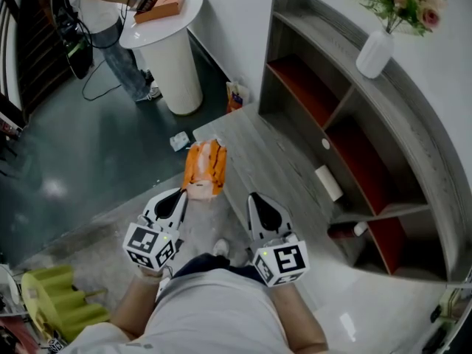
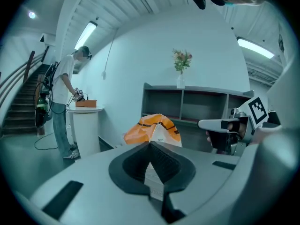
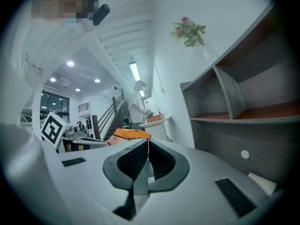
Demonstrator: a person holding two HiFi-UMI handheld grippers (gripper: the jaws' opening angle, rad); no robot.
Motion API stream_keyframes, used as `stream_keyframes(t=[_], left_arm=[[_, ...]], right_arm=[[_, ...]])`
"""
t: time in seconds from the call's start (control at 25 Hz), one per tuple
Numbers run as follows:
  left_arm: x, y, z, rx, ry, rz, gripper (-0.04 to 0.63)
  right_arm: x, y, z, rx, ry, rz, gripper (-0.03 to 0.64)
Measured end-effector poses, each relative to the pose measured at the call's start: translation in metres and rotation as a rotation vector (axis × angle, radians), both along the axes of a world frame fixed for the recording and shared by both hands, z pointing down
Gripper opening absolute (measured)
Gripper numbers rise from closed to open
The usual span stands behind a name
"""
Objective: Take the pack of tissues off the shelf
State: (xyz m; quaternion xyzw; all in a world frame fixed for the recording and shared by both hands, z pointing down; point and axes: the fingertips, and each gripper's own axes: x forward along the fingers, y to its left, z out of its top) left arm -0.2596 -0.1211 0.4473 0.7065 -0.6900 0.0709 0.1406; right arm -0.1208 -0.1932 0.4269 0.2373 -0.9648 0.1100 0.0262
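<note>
The pack of tissues (image 1: 205, 169), orange with a white end, hangs in the air in front of the grey shelf (image 1: 413, 150), outside its compartments. My left gripper (image 1: 182, 192) is shut on the pack's near white edge; in the left gripper view that edge of the pack (image 2: 159, 131) runs down between the closed tips of this gripper (image 2: 151, 145). My right gripper (image 1: 255, 198) is level with the left one, a little to the right of the pack and apart from it. In the right gripper view its jaws meet at the tip of the gripper (image 3: 148, 142) with nothing between them, and the pack (image 3: 132, 134) shows just beyond.
The curved shelf has red-lined compartments, with a white vase of flowers (image 1: 375, 52) on top and a small white box (image 1: 329, 183) on its grey base. A person (image 1: 103, 21) stands at a white round pedestal table (image 1: 171, 57) far left. A yellow-green object (image 1: 55, 297) lies lower left.
</note>
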Motion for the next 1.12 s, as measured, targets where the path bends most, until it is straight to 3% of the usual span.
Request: stream_keyframes(t=[1.12], left_arm=[[0.011, 0.003, -0.004, 0.008, -0.011, 0.016, 0.017]], right_arm=[[0.011, 0.001, 0.006, 0.010, 0.032, 0.019, 0.018]])
